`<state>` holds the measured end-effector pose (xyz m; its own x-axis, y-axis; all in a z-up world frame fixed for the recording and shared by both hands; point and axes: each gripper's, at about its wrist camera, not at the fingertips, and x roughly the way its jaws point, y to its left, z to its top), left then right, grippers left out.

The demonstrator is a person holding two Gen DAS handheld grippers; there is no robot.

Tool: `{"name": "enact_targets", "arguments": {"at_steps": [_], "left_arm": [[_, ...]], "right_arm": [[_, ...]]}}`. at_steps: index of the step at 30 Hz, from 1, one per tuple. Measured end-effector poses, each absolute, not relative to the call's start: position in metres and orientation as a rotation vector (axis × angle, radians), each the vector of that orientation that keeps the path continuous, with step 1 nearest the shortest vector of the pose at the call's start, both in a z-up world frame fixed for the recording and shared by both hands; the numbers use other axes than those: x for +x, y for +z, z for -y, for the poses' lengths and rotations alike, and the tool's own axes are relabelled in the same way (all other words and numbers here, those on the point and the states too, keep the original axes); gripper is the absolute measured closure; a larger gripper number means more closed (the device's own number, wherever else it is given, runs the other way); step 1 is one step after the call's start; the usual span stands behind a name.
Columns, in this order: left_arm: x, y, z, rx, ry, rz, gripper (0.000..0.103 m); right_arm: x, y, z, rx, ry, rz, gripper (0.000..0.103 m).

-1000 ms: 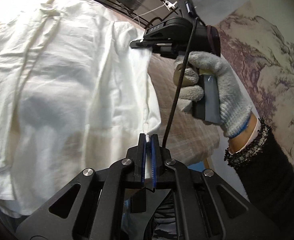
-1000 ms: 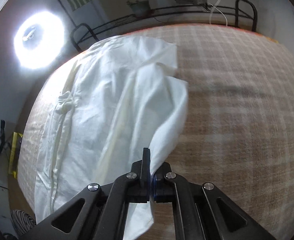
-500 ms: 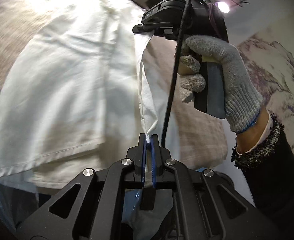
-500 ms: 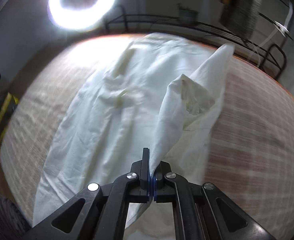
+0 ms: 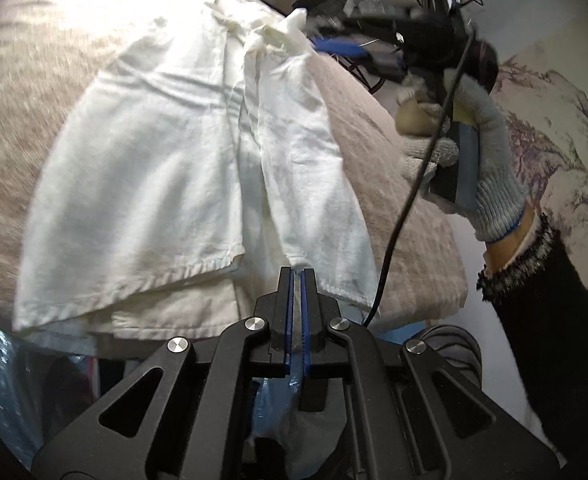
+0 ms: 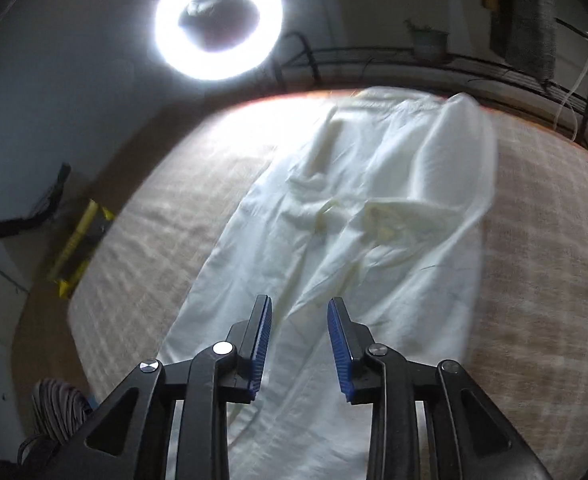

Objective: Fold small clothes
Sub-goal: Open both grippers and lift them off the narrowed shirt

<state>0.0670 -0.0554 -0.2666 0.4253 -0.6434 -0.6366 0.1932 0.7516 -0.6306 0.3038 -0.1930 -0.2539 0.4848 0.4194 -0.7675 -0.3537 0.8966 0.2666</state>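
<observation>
Your first lengthwise fold looks laid: the white garment point(image 5: 182, 168) lies doubled on the bed point(image 5: 394, 184), your right claw point(image 6: 300, 340) has just been opening with nothing between its jaws, your left claw point(image 5: 297, 280) pinches the near hem, and cross folds remain.

A bright ring light point(image 6: 218, 20) glares against a grey wall point(image 6: 54, 80). Beyond the bed's checked beige cover point(image 6: 546, 280) runs a black metal rail point(image 6: 474, 60); a landscape mural point(image 5: 566, 120) covers another wall.
</observation>
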Motion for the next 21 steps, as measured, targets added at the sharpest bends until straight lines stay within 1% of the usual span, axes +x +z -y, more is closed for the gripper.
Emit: {"name": "enact_targets", "arguments": {"at_steps": [1, 5, 9, 13, 16, 20, 21], "left_arm": [[0.066, -0.263, 0.059, -0.5, -0.555, -0.998, 0.102], [0.062, -0.25, 0.041, -0.426, -0.556, -0.97, 0.102], [0.067, -0.241, 0.026, -0.386, -0.534, -0.949, 0.102], [0.086, -0.233, 0.026, -0.349, -0.517, -0.941, 0.102], [0.099, -0.235, 0.034, -0.329, -0.502, -0.952, 0.102], [0.11, -0.237, 0.045, -0.328, -0.504, -0.979, 0.102], [0.112, -0.235, 0.048, -0.317, -0.498, -0.978, 0.102]], "right_arm": [[0.305, -0.252, 0.209, 0.102, 0.431, -0.947, 0.073], [0.296, -0.26, 0.269, 0.241, 0.32, -0.953, 0.065], [0.266, -0.287, 0.299, 0.34, 0.356, -1.025, 0.065], [0.236, -0.307, 0.298, 0.387, 0.419, -1.079, 0.065], [0.21, -0.319, 0.287, 0.353, 0.449, -1.119, 0.072], [0.189, -0.324, 0.261, 0.192, 0.416, -1.144, 0.089], [0.185, -0.327, 0.256, 0.151, 0.399, -1.149, 0.09]]}}
